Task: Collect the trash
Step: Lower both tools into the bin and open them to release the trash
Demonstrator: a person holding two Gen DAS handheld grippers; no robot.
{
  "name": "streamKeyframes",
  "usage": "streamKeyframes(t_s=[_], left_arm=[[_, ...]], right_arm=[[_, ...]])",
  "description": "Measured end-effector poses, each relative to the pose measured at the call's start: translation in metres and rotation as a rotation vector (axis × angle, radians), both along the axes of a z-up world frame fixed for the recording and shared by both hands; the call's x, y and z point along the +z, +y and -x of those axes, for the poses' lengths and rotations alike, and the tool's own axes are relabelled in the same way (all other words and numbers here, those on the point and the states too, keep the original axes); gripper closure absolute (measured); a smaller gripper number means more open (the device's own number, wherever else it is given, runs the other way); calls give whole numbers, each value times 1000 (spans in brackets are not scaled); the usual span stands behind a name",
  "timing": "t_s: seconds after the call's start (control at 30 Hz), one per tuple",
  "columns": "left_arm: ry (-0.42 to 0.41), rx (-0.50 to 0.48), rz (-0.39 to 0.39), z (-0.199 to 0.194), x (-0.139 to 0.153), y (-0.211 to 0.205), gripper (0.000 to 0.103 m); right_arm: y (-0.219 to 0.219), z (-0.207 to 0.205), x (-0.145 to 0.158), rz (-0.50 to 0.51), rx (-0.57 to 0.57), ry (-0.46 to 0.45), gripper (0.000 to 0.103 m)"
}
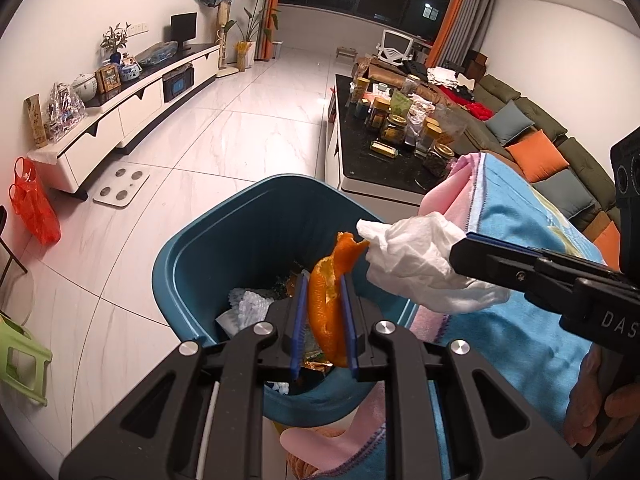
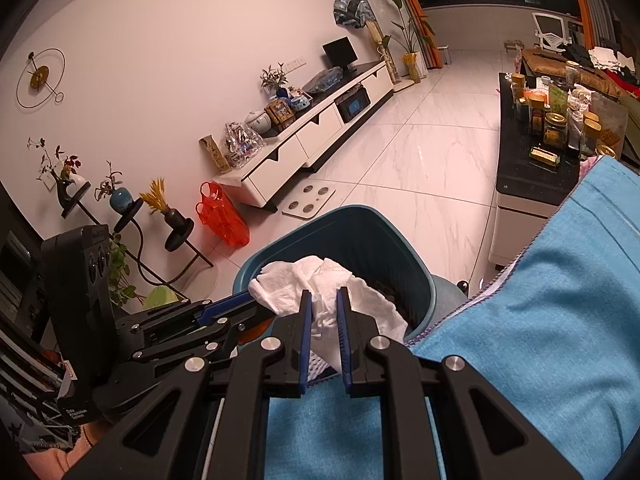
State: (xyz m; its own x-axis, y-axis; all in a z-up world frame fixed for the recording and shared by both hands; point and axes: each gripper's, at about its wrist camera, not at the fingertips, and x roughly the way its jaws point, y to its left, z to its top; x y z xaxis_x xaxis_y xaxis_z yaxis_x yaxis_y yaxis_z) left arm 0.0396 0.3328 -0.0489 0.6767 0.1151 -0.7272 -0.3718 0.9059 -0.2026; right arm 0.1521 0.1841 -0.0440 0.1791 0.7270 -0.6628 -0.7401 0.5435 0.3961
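Note:
My left gripper (image 1: 324, 280) is shut on an orange peel (image 1: 326, 300) and holds it over the open teal trash bin (image 1: 192, 248), which has paper and wrappers inside. My right gripper (image 2: 323, 295) is shut on a crumpled white tissue (image 2: 320, 284) at the bin's near rim (image 2: 280, 248). In the left wrist view the tissue (image 1: 416, 264) hangs from the right gripper (image 1: 456, 248), just right of the peel. In the right wrist view the left gripper (image 2: 248, 300) comes in from the left, its tips behind the tissue.
A blue and pink towel (image 1: 520, 280) covers the surface right of the bin. A dark coffee table (image 1: 360, 152) with several jars stands beyond, a sofa (image 1: 560, 140) to its right. A TV cabinet (image 1: 132, 104), floor scale (image 1: 122, 186), red bag (image 1: 34, 208) and green stool (image 1: 24, 356) lie left.

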Motion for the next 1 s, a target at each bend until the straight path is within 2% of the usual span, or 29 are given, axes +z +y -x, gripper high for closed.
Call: streamKeyframes(t_s=[0.73,0.93,1.0], left_arm=[[45,19,17,-22,-26,8,86],[53,25,36,-28,-32,13,86],[53,24,44,-30,-35,15,86]], right_arm=[[36,-7,-20,98,-7,31,92],[45,-12,-25,131,-19,34,88],[45,-13,-26,135,-28,39,82]])
